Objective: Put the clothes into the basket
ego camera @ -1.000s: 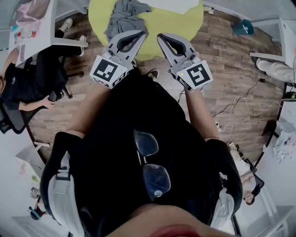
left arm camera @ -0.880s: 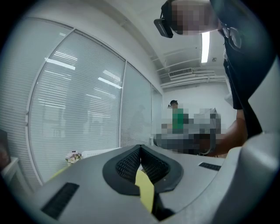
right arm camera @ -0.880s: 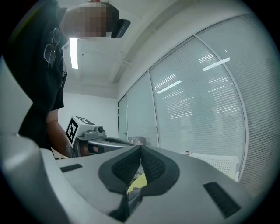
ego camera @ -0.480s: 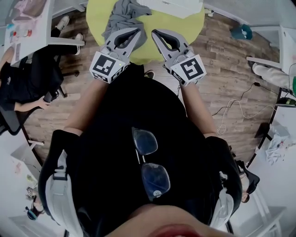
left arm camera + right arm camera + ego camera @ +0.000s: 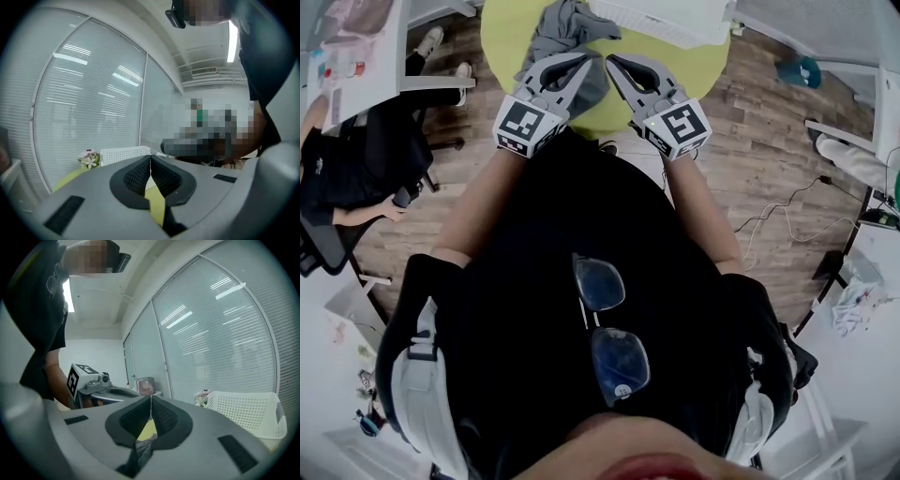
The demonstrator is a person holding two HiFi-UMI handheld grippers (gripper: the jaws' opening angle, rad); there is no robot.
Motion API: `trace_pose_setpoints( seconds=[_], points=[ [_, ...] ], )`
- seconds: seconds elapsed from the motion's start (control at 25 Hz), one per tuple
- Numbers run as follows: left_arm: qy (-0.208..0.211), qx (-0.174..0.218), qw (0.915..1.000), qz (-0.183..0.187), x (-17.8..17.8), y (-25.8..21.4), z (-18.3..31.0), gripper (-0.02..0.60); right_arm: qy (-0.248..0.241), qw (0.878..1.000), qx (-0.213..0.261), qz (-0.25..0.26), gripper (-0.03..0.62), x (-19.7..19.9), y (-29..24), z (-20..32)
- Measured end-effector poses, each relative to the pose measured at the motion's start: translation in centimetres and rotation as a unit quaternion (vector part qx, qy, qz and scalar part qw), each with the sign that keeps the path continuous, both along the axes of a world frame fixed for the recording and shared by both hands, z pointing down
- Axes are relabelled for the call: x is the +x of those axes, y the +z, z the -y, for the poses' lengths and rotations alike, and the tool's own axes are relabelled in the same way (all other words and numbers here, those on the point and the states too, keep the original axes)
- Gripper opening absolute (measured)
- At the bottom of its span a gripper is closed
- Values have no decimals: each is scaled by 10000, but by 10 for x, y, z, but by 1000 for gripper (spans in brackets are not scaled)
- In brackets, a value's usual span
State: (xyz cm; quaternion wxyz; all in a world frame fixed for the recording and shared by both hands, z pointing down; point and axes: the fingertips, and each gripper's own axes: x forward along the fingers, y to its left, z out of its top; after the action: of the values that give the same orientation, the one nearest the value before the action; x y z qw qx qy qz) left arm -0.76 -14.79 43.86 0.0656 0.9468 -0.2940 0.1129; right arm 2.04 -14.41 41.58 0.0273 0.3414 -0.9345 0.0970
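A crumpled grey garment (image 5: pixel 555 30) lies on the round yellow-green table (image 5: pixel 506 37) at the top of the head view. The white slatted basket (image 5: pixel 661 13) stands beside it on the right; it also shows as a white basket (image 5: pixel 123 153) and basket (image 5: pixel 248 413) in the gripper views. My left gripper (image 5: pixel 584 62) and right gripper (image 5: pixel 612 62) hover side by side over the table's near edge, tips close together. Both are shut with nothing between the jaws, as the left gripper (image 5: pixel 150 157) and right gripper (image 5: pixel 151 399) show. Grey cloth (image 5: pixel 144 447) appears below the right jaws.
A seated person in black (image 5: pixel 347 169) is at a desk (image 5: pixel 366 47) on the left. Cables (image 5: pixel 787 202) trail over the wooden floor at right, near a teal object (image 5: pixel 797 70). Small flowers (image 5: pixel 89 159) stand on the table by the blinds.
Both grippers have moved a little forward over the table's edge and closer together. Their jaws have stayed shut.
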Motion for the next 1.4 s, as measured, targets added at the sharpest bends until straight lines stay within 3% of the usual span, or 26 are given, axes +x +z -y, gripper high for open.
trace_pose_setpoints(
  seconds=[0.32,0.64,0.88,1.04,1.28,1.4],
  points=[
    [-343,-796,9961,147,-21,51,35,12,70,9994,-296,-158,26,-20,38,38],
    [-798,-1513,9836,566,-51,111,71,42,67,9969,-734,-264,26,-39,75,69],
    [-1046,-2308,9641,794,-63,164,84,109,83,9948,-935,-407,26,-45,100,83],
    [-1223,-2601,9514,1110,-76,193,95,162,174,9931,-1033,-530,26,-45,109,89],
    [-1508,-3208,9217,1571,-88,238,104,310,296,9904,-1163,-680,26,-37,120,96],
    [-1634,-3437,9114,1563,-91,256,110,335,376,9895,-1212,-689,26,-34,122,100]
  ],
)
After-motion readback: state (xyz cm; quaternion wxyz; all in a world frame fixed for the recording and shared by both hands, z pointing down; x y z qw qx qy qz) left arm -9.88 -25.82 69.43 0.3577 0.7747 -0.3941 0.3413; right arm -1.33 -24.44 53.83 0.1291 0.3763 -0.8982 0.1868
